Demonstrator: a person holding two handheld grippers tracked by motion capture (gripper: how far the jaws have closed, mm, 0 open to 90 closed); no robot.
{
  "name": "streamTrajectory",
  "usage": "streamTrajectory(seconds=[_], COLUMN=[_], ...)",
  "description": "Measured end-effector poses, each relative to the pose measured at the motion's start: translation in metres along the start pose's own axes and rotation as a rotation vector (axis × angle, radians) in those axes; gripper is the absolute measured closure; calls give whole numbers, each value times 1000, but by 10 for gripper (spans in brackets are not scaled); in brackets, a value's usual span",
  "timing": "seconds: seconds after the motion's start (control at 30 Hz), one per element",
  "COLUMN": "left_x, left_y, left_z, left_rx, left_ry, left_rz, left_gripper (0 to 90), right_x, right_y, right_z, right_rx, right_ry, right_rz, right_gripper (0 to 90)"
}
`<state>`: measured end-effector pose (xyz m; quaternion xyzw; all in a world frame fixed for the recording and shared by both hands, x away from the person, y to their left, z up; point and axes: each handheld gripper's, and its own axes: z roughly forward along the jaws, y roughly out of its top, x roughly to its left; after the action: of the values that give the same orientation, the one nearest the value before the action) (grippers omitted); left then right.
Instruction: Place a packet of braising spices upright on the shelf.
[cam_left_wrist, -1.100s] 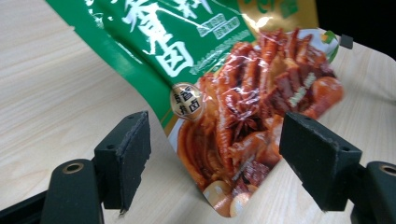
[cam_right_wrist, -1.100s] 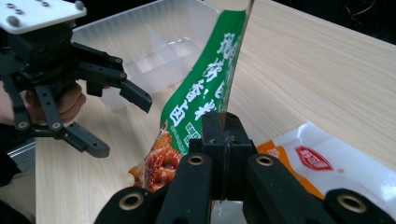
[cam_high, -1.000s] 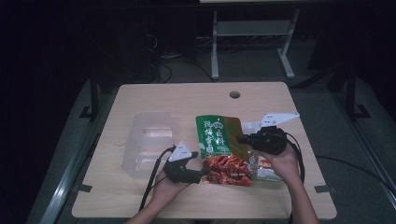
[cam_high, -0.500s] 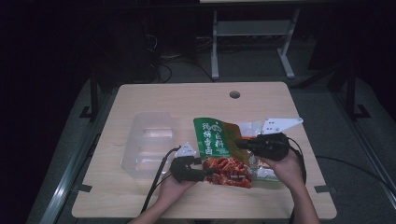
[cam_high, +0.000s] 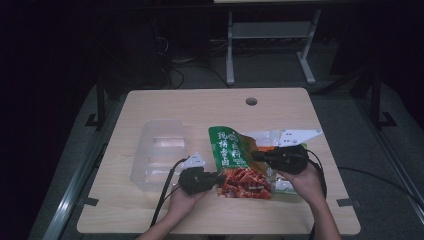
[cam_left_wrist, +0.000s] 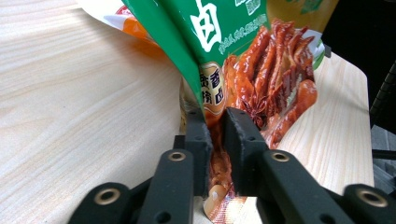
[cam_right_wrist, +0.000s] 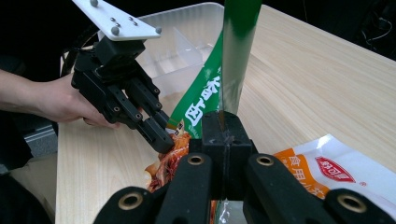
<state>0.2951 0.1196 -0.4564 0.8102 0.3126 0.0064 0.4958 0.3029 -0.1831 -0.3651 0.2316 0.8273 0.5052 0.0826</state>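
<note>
Near the worktop's (cam_high: 150, 107) front edge, the left gripper (cam_left_wrist: 215, 122) and right gripper (cam_right_wrist: 223, 122) each pinch the green snack bag (cam_high: 228, 147) in nearly closed jaws.

A high camera looks forward and down over the desk (cam_high: 150, 107). Two close cameras ride the hand-held grippers; all share the snack bag (cam_high: 231, 150).

Since 1.0 s ago: left tool (cam_high: 218, 177) sits lower and further left on the surface (cam_high: 200, 107), its white top plate no longer raised over the snack bag (cam_high: 235, 160). Right tool (cam_high: 254, 155) now lies further right and lower, body turned flatter, plate (cam_high: 287, 135) pointing right. Green upper part of the bag stands more upright and stretched between the two tools; red lower part shifts slightly toward the near edge
</note>
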Motion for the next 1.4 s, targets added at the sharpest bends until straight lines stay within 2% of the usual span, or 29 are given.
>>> streamTrajectory(seconds=[0.17, 0.27, 0.53, 0.7, 0.73, 0.8, 0.87, 0.9, 1.0, 1.1, 1.2, 1.23, 1.3, 1.4], left_x=[-2, -5, -7, -8, -8, -8, -8, -7, -8, -8, -9, -9, -10, -11], left_y=[-1, -2, -4, -5, -5, -6, -7, -7, -9, -9, -7, -7, -7, -6], left_z=[-1, -3, -3, -3, -3, -3, -2, -1, 0, 0, -4, -4, -7, -9], left_rx=[-6, -6, -9, -8, -5, -1, 6, 11, 21, 20, 9, 9, 10, 10], left_ry=[3, 25, 37, 39, 41, 54, 45, 45, 45, 45, 56, 56, 61, 60], left_rz=[10, 35, 27, 26, 39, 46, 42, 44, 42, 44, 58, 58, 66, 64], left_gripper=[848, 870, 885, 890, 892, 893, 900, 900, 900, 897, 873, 860, 836, 799], right_x=[-2, -4, -9, -11, -11, -13, -13, -14, -13, -15, -17, -17, -17, -15], right_y=[-1, -4, -13, -17, -18, -20, -22, -22, -26, -29, -27, -27, -24, -18], right_z=[-2, -3, 8, 16, 18, 22, 26, 28, 33, 33, 27, 27, 21, 16], right_rx=[-5, 8, 44, 89, 100, 136, 164, 182, 212, 202, 149, 149, 104, 83], right_ry=[-3, -3, 0, -11, -10, -19, -20, -25, -35, -25, -3, -3, 24, 32], right_rz=[12, 21, 57, 77, 88, 103, 113, 108, 107, 121, 150, 150, 166, 158], right_gripper=[899, 885, 839, 815, 809, 786, 780, 783, 867, 892, 898, 898, 899, 899])
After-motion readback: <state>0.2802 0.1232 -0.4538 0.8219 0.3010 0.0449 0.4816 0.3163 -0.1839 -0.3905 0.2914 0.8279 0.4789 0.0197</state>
